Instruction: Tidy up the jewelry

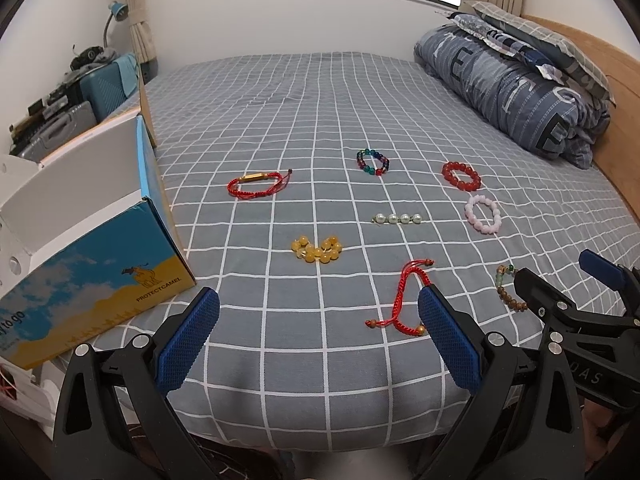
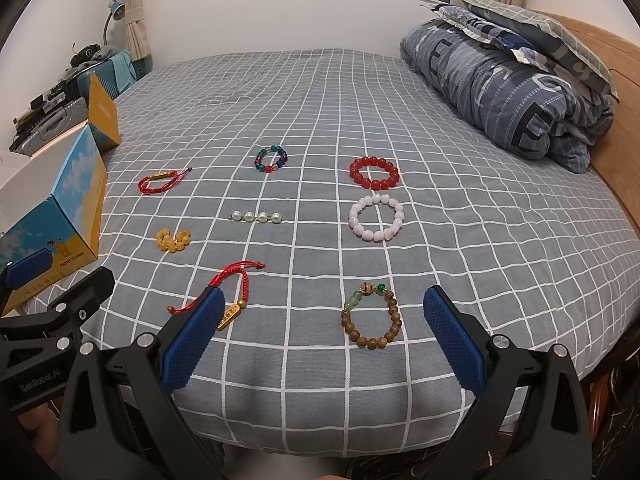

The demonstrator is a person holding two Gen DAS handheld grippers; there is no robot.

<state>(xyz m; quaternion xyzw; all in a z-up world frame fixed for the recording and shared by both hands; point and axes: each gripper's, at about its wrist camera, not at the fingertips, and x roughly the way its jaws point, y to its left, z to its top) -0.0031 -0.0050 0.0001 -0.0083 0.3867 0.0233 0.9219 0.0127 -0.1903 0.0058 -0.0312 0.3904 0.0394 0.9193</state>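
Both claws hover above the near edge of the bed [image 2: 460,128], side by side, each with its jaws spread wide and holding nothing. The left claw [image 1: 320,344] points toward the box [image 1: 100,264], an open blue-and-yellow carton standing at the bed's near left corner. The right claw [image 2: 324,340] is directed at the wooden bead bracelet [image 2: 370,316], which lies flat near the near edge between its fingers in view.

Eight pieces lie on the grey checked sheet, all apart from one another:
- Red cord bracelet with gold charm [image 2: 224,300], near edge, left of the wooden one; its charm lies just beside the right claw's left finger in view.
- Yellow bead bracelet [image 1: 318,250], bunched, close to the box.
- Pearl clip [image 2: 256,217], middle of the group.
- Pink bead bracelet [image 2: 376,218], right of the clip.
- Red bead bracelet [image 2: 374,172], just beyond the pink one.
- Multicolour bead bracelet [image 2: 271,159], farthest row, centre.
- Red cord bracelet with gold tube [image 1: 258,185], farthest row, left.

A folded quilt [image 2: 508,80] sits at the far right corner.
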